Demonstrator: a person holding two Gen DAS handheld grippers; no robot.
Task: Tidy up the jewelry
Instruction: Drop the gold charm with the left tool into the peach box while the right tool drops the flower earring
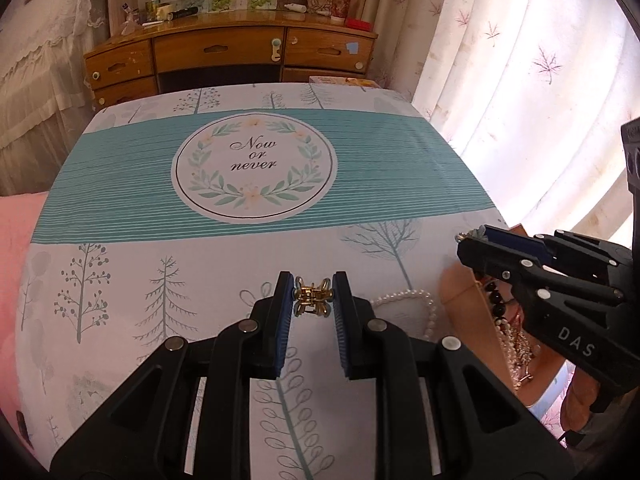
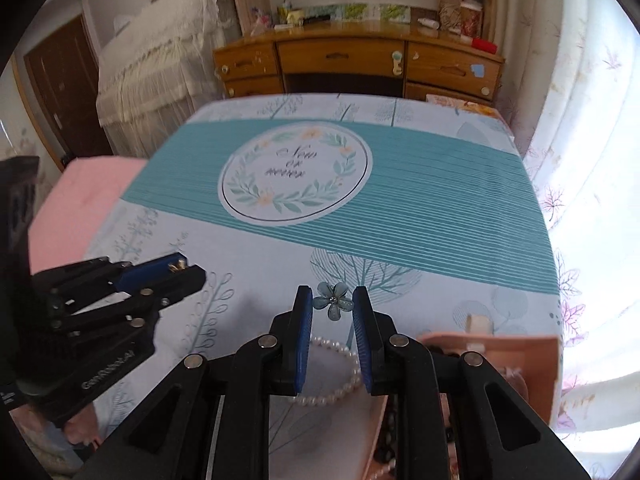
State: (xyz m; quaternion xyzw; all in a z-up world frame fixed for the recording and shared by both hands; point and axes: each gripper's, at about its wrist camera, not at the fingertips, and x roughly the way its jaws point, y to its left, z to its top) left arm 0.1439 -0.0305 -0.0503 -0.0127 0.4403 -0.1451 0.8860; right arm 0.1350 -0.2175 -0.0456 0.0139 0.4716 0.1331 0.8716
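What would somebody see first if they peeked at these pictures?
Probably the two shiny things being pinched: a gold claw clip in the left gripper, and a blue flower clip in the right gripper. Behind them, the tablecloth says "Now or never" inside a leafy ring.

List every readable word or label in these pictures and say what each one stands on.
"Now or never": in the wreath circle on the tablecloth.
"DAS": on the right gripper, along its body, seen from the left wrist view.
Pale lettering along the left gripper, seen from the right wrist view: too blurred to read.
Cups and boxes on the wooden desk: too small.
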